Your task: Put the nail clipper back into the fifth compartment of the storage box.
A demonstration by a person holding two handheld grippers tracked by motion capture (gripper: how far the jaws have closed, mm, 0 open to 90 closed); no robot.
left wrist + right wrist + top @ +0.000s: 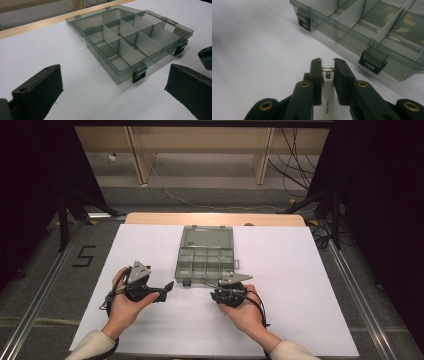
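A smoky clear compartment box (205, 261) lies open on the white table cover (300, 285), its lid (207, 238) folded flat behind it. Its compartments (130, 42) look empty. My left gripper (165, 292) rests left of the box's front corner and points at it. Its jaws stand wide open with nothing between them, as the left gripper view (115, 71) shows. My right gripper (327, 61) sits just in front of the box's front wall (352, 32). It is shut on a slim white tool with a metal end (327, 82), perhaps a nail clipper.
Two black latches (373, 61) hang from the box's front wall. The wooden table edge (215, 218) runs behind the box. Beyond it are wooden shelving legs, loose cables and dark tripod legs on the floor. White cover lies bare to both sides of the box.
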